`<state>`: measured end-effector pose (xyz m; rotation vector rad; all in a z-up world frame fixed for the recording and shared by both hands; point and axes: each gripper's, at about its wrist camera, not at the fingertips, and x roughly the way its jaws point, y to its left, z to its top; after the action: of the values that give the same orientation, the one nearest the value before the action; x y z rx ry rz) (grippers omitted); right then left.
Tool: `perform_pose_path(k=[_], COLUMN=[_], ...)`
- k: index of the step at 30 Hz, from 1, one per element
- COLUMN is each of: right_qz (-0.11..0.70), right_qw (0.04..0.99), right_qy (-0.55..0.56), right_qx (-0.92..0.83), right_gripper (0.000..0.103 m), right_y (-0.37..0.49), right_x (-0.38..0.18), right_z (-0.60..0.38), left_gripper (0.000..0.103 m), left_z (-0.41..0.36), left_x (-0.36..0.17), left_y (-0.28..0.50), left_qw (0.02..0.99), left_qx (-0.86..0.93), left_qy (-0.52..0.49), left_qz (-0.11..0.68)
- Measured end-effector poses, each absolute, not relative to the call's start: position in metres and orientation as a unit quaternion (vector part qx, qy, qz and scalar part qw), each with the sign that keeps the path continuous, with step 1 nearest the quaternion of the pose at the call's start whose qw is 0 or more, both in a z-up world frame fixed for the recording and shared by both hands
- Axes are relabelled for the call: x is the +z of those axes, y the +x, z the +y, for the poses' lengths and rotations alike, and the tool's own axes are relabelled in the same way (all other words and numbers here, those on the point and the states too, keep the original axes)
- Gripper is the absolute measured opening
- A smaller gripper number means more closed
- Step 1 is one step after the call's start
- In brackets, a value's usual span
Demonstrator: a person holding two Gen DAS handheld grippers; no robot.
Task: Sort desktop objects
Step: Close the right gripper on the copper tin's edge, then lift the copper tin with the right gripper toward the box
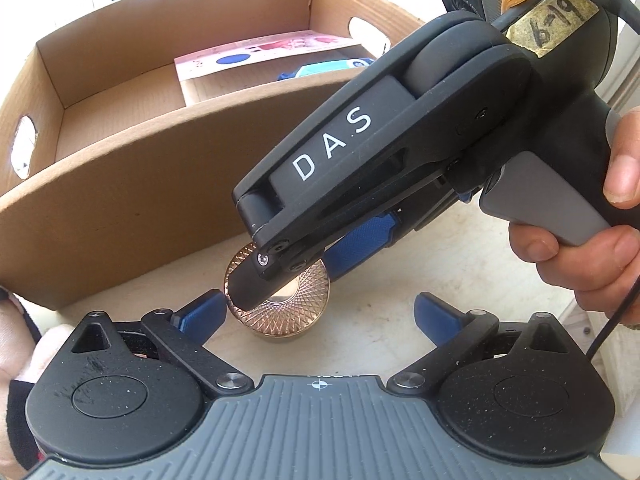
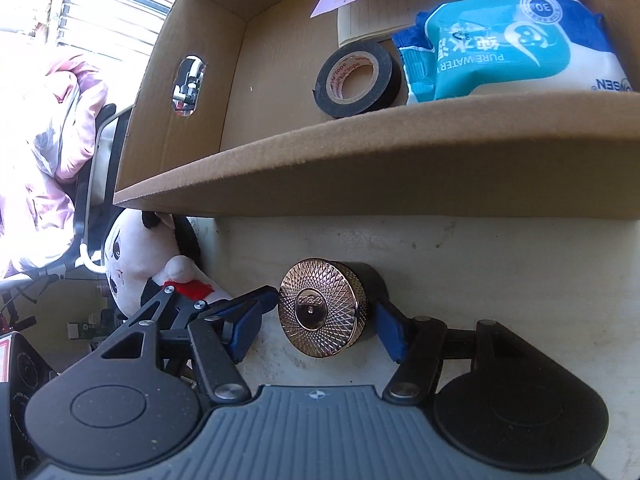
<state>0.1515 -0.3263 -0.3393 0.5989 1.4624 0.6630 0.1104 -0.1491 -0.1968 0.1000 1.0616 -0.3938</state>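
Sunlit desk: tape roll [image 2: 357, 77] and wipes pack [image 2: 516, 46] boxed; right gripper [image 2: 320, 320] clamps gold-lidded jar [image 2: 318, 312] at six o'clock of cardboard box [image 2: 360, 168]; left gripper [image 1: 318, 312] gapes empty.

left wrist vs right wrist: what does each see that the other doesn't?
Only the left wrist view: the right gripper's black body and the hand holding it, plus the open left gripper.
Only the right wrist view: the tape roll, the plush toy beside the box, and the right gripper around the jar.
Both: the gold-lidded jar on the table, the cardboard box, the wipes pack, the pink card.
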Motion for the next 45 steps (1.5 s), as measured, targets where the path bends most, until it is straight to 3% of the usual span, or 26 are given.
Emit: perform_pose_path(k=[8, 12, 23, 34, 45], right_qz=[0.645, 0.644, 0.651, 0.653, 0.655], right_qw=[0.7, 0.709, 0.71, 0.708, 0.706], right_qy=[0.168, 0.128, 0.08, -0.002, -0.003], right_qx=[0.257, 0.257, 0.255, 0.267, 0.269], right_gripper=[0.065, 0.065, 0.061, 0.063, 0.063], right_y=[0.147, 0.146, 0.144, 0.138, 0.14], right_x=[-0.322, -0.315, -0.31, -0.309, -0.309], right_z=[-0.32, -0.311, -0.288, -0.262, -0.267], left_gripper=[0.092, 0.078, 0.057, 0.056, 0.058], left_z=[-0.15, -0.143, -0.145, -0.15, -0.152], left_x=[-0.212, -0.223, -0.23, -0.226, -0.226], left_y=[0.115, 0.116, 0.111, 0.097, 0.088], left_qw=[0.843, 0.841, 0.855, 0.854, 0.858], left_qx=[-0.178, -0.164, -0.159, -0.165, -0.171], left_qy=[0.022, 0.003, -0.001, -0.015, -0.021], left_qz=[0.507, 0.515, 0.494, 0.494, 0.484])
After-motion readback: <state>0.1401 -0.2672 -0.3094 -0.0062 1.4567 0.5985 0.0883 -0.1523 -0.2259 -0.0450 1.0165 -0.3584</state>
